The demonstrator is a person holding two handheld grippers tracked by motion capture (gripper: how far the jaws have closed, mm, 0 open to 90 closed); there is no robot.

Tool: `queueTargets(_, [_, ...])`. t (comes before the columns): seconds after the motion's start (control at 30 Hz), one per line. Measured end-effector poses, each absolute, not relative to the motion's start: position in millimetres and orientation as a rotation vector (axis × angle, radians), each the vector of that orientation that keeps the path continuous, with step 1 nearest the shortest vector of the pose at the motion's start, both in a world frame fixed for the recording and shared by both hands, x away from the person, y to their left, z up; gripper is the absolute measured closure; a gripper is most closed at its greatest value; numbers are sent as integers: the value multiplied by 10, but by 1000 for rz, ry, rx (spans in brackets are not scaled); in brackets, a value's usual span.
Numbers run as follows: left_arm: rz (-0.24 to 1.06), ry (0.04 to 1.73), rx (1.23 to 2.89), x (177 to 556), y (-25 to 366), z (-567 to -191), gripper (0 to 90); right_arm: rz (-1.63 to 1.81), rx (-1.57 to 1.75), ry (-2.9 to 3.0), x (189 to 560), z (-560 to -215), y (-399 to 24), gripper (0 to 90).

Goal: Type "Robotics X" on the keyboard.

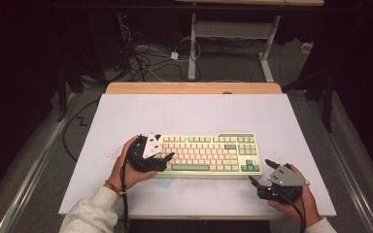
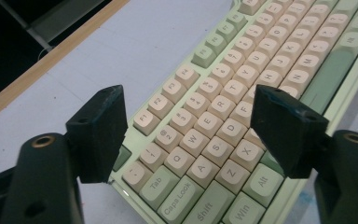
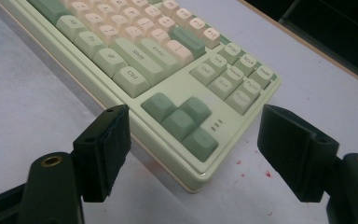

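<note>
Two sets of jaws are mine, one at each end of the keyboard point(image 1: 209, 154), which lies flat near the middle of the pale desk point(image 1: 194, 114), its long side running left to right across it.

At the left, my left gripper point(image 1: 161, 156) hangs over the keyboard's left end, its grey plate tilted toward that end. My left jaws are spread wide and pinch nothing. Along them I see the left block of keys between the two black tips: the letter rows and the function row lie beyond the gap, while Tab, Caps Lock and Shift sit low in the middle. One jaw stands over the keyboard's outer edge, where the case meets the desk; the other stands over the keys near the bottom row. Whether either tip touches a key I cannot tell.

At the right, my right gripper point(image 1: 262, 175) sits near the keyboard's near right corner, just off the case. Its jaws are also spread wide and hold nothing. Between them I look onto that corner: the green arrow keys lie in the gap, with the navigation block further off. One jaw is over bare desk along the front edge, the other over bare desk past the short end. A few small red specks mark the desk there.
</note>
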State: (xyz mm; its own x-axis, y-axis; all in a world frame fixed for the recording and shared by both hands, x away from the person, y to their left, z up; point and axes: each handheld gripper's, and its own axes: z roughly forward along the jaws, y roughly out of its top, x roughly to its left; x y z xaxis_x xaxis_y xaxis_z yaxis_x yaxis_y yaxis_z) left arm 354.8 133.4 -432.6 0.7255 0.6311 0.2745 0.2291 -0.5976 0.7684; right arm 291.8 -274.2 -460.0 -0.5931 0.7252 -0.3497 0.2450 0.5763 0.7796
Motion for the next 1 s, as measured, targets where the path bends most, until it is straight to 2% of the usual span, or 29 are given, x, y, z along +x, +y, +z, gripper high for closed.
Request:
queueTargets(0.2, [702,620,2197,3522,1330,-4341,174,907,776,2127,2923,-4600,-2742,261])
queueTargets(0.47, [738,625,2200,3471,1441,-4374,172,912,837,2076,2951,-4567,-2799,294])
queueTargets(0.83, [736,646,2214,3402,1588,-4443,172,910,853,2083,2975,-4554,-2820,296])
queueTargets(1.0, [739,646,2218,3366,1613,-4473,172,930,855,2072,2980,-4522,-2828,339])
